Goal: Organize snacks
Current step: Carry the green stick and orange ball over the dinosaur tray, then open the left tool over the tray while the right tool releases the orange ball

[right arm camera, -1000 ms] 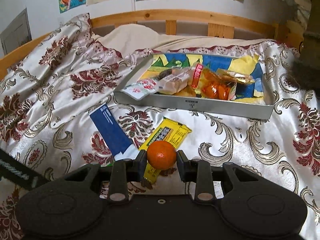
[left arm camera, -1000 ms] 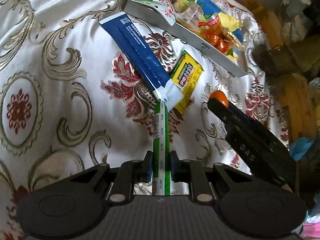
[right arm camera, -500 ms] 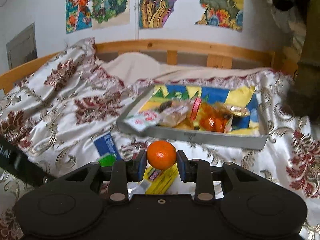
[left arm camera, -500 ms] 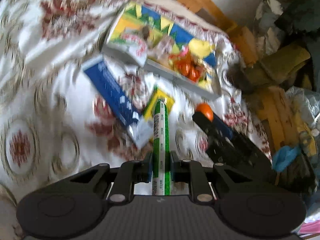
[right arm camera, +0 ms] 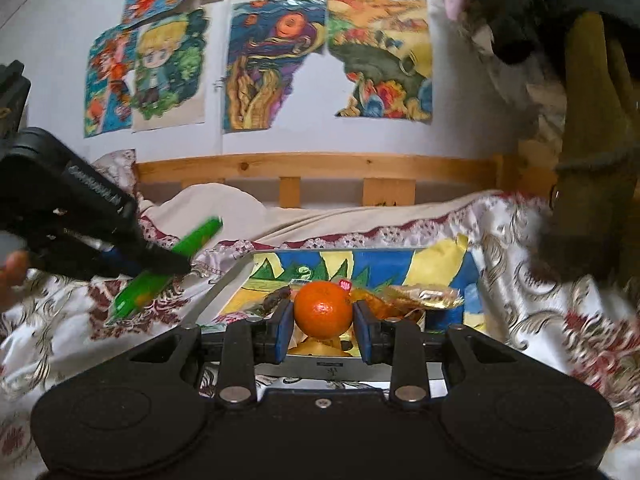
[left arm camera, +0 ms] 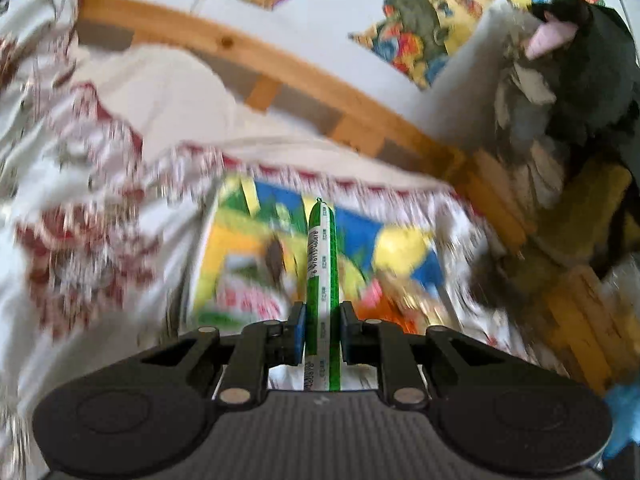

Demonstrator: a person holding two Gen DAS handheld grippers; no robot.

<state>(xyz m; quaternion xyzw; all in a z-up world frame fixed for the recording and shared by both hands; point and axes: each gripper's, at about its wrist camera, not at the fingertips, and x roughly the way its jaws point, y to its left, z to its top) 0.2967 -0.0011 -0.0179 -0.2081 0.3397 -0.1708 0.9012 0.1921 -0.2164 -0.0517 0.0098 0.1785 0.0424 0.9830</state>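
My left gripper (left arm camera: 322, 334) is shut on a long green and white snack stick (left arm camera: 322, 264), held in the air and pointing at the colourful snack tray (left arm camera: 402, 242), which is blurred. My right gripper (right arm camera: 323, 330) is shut on a small orange (right arm camera: 323, 310) just in front of the tray's metal front wall (right arm camera: 332, 366). The tray (right arm camera: 440, 264) holds several wrapped snacks. In the right wrist view the left gripper (right arm camera: 80, 224) with the green stick (right arm camera: 168, 264) hovers left of the tray.
The tray lies on a bed with a white, red and gold patterned cover (right arm camera: 560, 320). A wooden headboard rail (right arm camera: 320, 168) and a wall with cartoon posters (right arm camera: 280, 60) stand behind. Dark clothes (right arm camera: 592, 120) hang at the right.
Both grippers have risen and tilted up toward the tray. The blue packet and yellow packet on the cover have dropped out of view. Each gripper keeps its snack.
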